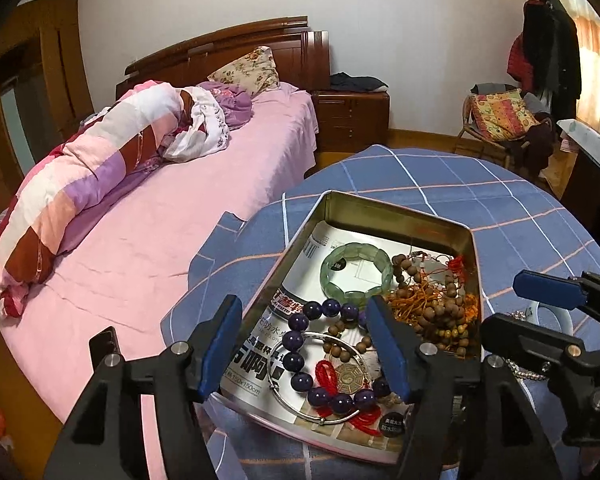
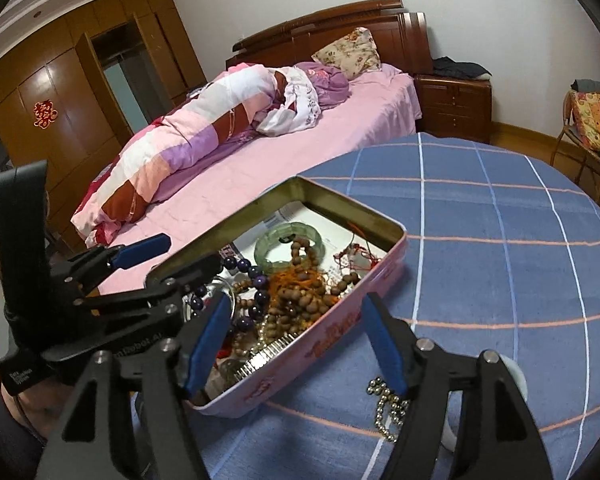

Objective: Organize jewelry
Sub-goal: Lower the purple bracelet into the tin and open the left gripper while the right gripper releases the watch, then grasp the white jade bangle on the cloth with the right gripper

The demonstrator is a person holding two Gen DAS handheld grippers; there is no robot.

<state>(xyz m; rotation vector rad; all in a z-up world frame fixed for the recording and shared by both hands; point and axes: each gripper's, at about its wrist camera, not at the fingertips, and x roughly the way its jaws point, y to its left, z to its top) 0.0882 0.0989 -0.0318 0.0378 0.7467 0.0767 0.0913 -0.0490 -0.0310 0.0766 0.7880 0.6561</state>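
Note:
A pink tin box (image 1: 340, 208) (image 2: 340, 320) stands on the blue checked table. It holds a green jade bracelet (image 1: 357, 270) (image 2: 286, 246), a purple bead bracelet (image 1: 300, 356), a silver bangle (image 1: 284, 396), brown wooden beads (image 1: 436, 312) (image 2: 304, 292) and red cord pieces (image 1: 328, 376). My left gripper (image 1: 306, 350) is open and empty above the box's near end. My right gripper (image 2: 296, 344) is open and empty over the box's near corner. A gold bead chain (image 2: 386, 404) lies on the cloth beside the box. A white bangle (image 1: 556, 316) lies beside it.
The round table (image 2: 500, 240) has a blue checked cloth. A bed with a pink sheet (image 1: 160, 220) stands left of it, close to the table's edge. A wooden nightstand (image 1: 352, 120) and a chair with cushions (image 1: 500, 120) stand behind.

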